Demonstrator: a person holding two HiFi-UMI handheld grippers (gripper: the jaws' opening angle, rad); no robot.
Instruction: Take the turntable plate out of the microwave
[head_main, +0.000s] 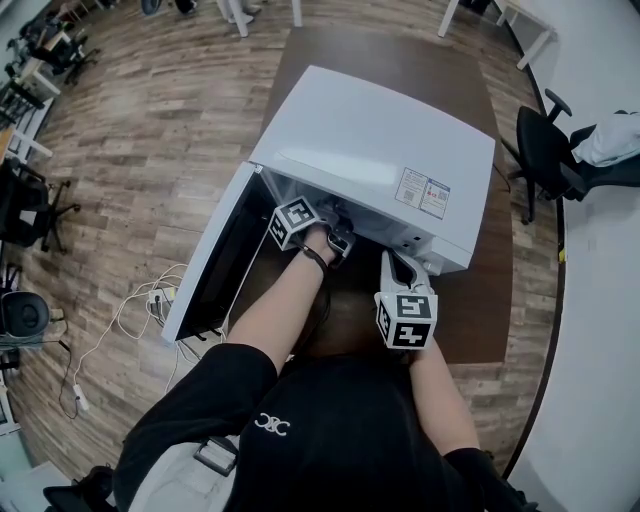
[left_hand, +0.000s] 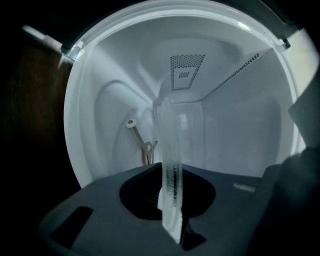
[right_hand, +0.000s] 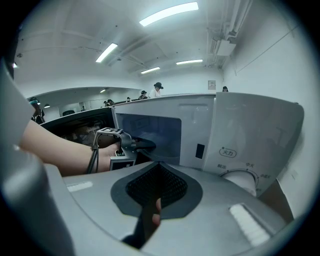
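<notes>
**White oven, dark counter, chequered cubes**

The microwave (head_main: 380, 150) is white outside and white within. Its cavity has a dotted grille (left_hand: 186, 72) at twelve o'clock, and its top bears a small label (head_main: 423, 192) printed in red and blue. The open door (head_main: 215, 265) shows black. The turntable plate (left_hand: 175, 135) is clear glass with a stippled band along its edge. At nine o'clock from it, the roller arm (left_hand: 142, 140) is beige. The left tool (left_hand: 169, 175) looks dark grey. The right tool (right_hand: 157, 167) is pale grey with a black mesh-patterned pad. Each carries a cube (head_main: 293, 222) of black-and-white squares. The counter (head_main: 400, 60) is dark brown, the floor (head_main: 150, 130) is brown wood in planks, and the person's shirt (head_main: 340, 430) is black.
</notes>
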